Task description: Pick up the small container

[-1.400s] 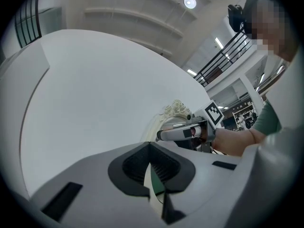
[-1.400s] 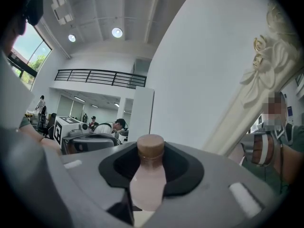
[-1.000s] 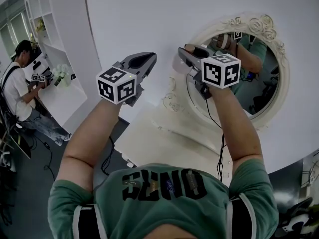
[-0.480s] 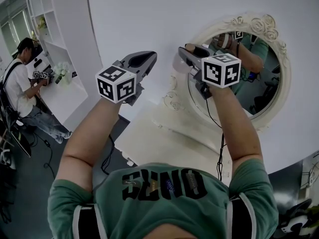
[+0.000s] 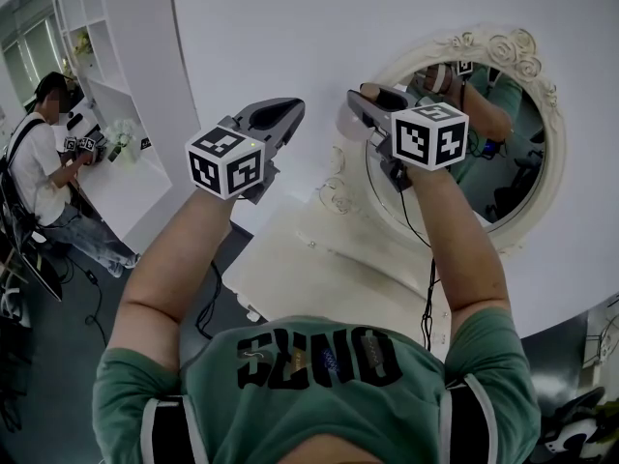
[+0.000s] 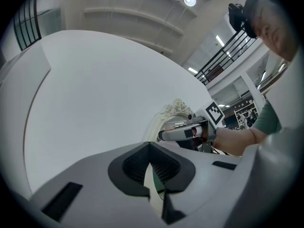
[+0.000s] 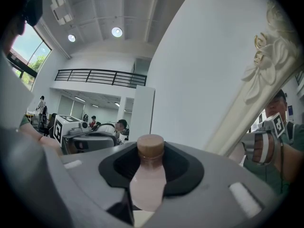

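Pale pink with a brown cap, the small bottle point(image 7: 148, 177) sits clamped between the jaws of the right gripper point(image 7: 150, 152), its cap poking out past the dark pads. In the head view the right gripper point(image 5: 360, 109) is held up in the air with the bottle point(image 5: 345, 124) at its tip, well clear of the top of the cream dressing table point(image 5: 309, 269) and in front of the left edge of the ornate mirror frame point(image 5: 484, 44). The oval mirror point(image 5: 498, 158) stands at the table's back edge against a white wall point(image 5: 319, 17).

The left gripper point(image 5: 282, 114) is raised beside the right one, apart from it. In its own view the left gripper point(image 6: 150, 147) has its jaws together, nothing between them.

Another person point(image 5: 34, 177) sits at a white desk point(image 5: 116, 191) at far left.
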Motion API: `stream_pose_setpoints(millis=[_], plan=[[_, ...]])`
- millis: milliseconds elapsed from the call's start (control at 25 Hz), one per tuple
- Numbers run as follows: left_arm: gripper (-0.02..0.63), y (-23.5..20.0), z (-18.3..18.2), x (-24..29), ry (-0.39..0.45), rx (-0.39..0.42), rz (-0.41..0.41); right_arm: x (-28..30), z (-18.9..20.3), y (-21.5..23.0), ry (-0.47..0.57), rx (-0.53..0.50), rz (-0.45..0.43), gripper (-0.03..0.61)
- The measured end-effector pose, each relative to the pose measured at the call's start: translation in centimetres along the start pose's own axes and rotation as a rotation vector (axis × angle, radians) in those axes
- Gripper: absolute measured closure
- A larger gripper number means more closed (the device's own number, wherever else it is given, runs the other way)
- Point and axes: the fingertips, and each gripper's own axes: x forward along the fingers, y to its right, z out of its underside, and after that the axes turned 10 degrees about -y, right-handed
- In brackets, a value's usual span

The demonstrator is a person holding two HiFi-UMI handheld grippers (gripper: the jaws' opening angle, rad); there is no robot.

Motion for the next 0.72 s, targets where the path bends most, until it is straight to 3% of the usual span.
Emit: stream_pose_setpoints(millis=[720], plan=[[0.611,0.10,-0.27,-0.04,0.002,0.006,0.000,0.01,-0.06,-0.05,-0.003,-0.005,-0.003,0.442]])
